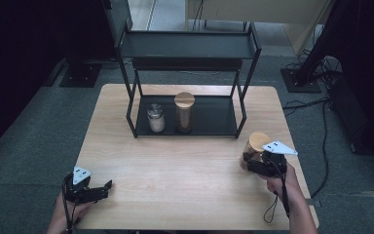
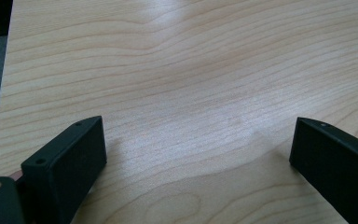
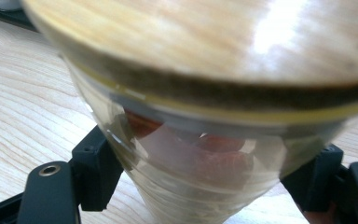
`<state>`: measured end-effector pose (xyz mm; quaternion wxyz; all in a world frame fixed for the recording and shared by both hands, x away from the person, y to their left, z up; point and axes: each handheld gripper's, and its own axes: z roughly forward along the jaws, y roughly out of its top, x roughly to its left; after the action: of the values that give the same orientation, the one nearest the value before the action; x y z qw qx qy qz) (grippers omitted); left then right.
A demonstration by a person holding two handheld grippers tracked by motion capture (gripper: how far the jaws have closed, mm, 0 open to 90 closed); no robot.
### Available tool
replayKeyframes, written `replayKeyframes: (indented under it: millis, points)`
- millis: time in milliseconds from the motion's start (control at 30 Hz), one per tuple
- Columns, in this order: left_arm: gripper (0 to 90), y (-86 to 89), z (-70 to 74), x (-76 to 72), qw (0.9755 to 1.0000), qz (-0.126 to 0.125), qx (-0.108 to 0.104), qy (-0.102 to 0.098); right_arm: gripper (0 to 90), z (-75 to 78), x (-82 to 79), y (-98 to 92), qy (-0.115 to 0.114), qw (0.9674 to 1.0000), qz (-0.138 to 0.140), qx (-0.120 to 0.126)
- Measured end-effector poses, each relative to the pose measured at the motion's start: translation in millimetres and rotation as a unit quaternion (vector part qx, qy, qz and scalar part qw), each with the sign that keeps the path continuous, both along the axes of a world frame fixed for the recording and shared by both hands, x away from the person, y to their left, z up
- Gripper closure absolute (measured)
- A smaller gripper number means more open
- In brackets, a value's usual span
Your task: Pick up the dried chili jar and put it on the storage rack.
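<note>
Jar (image 1: 256,146) with the wooden lid sits at the table's right edge, clamped in your right gripper (image 1: 253,163); the shelf rack (image 1: 190,127) lies up-left of it. Your left gripper (image 1: 100,190) rests open, lower left.

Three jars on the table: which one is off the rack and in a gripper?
The wooden-lidded glass jar at the table's right edge, clamped by the right gripper. The metal-lidded jar and tall wooden-lidded jar stand on the rack.

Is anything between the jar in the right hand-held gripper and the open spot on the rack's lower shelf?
Nothing visible. The right hand-held gripper grips the wooden-lidded jar near the table's right edge; bare tabletop lies between it and the rack's lower shelf, whose right half is free.
</note>
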<state>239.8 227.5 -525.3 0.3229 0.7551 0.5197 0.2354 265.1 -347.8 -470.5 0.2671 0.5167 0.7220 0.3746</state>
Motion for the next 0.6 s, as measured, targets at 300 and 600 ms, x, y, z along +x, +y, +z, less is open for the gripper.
replayKeyframes:
  millis: [300, 600]
  points:
    - [3.8, 0.0, 0.0, 0.0, 1.0000, 0.000, 0.000, 0.000, 24.6, 1.5, 7.9, 18.0, 0.003, 0.9999, 0.012, 0.000]
    - [3.8, 0.1, 0.0, 0.0, 1.0000, 0.001, -0.001, 0.000, 24.7, 5.8, 18.0, 39.8, 0.005, 0.9996, 0.028, -0.001]
